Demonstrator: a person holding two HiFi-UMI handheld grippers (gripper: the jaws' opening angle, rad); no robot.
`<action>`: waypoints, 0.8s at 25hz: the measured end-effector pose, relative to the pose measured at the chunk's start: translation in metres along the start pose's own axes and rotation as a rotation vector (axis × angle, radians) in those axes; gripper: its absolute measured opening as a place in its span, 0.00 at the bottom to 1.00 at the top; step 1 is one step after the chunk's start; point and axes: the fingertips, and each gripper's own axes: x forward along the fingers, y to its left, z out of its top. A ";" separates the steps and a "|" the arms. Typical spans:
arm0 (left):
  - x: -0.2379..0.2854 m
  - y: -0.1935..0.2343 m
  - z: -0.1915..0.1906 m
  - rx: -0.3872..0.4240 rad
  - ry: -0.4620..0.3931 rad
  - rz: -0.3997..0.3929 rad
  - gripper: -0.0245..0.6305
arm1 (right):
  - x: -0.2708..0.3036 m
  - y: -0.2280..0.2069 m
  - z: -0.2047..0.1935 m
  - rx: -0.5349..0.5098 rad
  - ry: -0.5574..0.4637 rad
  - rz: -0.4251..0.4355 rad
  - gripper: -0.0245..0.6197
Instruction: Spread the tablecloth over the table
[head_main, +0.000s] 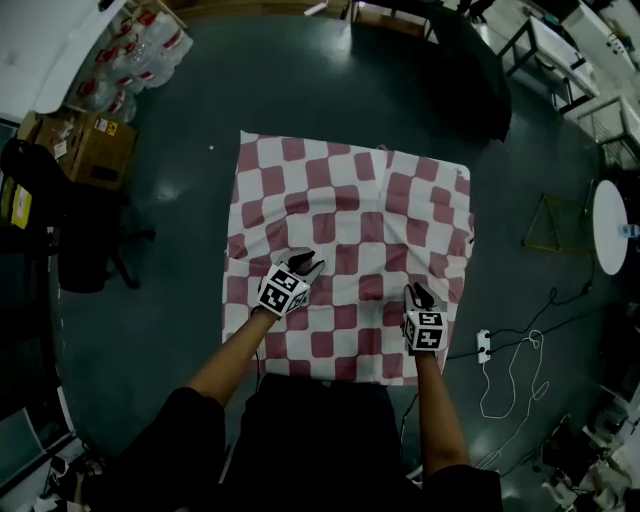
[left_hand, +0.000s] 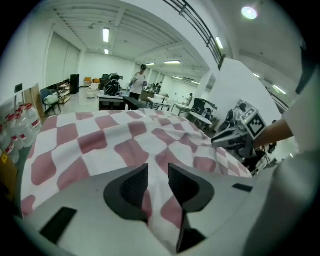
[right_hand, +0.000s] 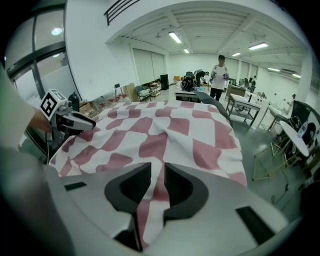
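1. The left gripper (left_hand: 158, 174) is clamped on a raised fold of the tablecloth (head_main: 350, 200).
2. The right gripper (right_hand: 163, 174) pinches a fold likewise.
3. In the head view, the cloth stretches from both grippers toward the top of the frame. Its near edge is just below them, about equally close to each.

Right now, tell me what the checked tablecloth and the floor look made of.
Tablecloth: likely thin woven fabric, matte, red-and-white checks; it creases into soft ridges and droops at its edges. Floor: hard, smooth, dark, probably coated concrete or resin; it shows a faint sheen.
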 end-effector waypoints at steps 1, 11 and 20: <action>-0.001 -0.016 -0.003 0.043 -0.007 -0.008 0.23 | -0.010 0.002 -0.010 0.009 0.007 -0.012 0.19; -0.010 -0.111 -0.014 0.095 -0.083 -0.037 0.30 | -0.083 0.018 -0.055 0.016 -0.047 -0.032 0.19; 0.036 -0.247 -0.028 -0.041 -0.138 0.104 0.30 | -0.124 -0.068 -0.084 -0.307 -0.149 0.088 0.19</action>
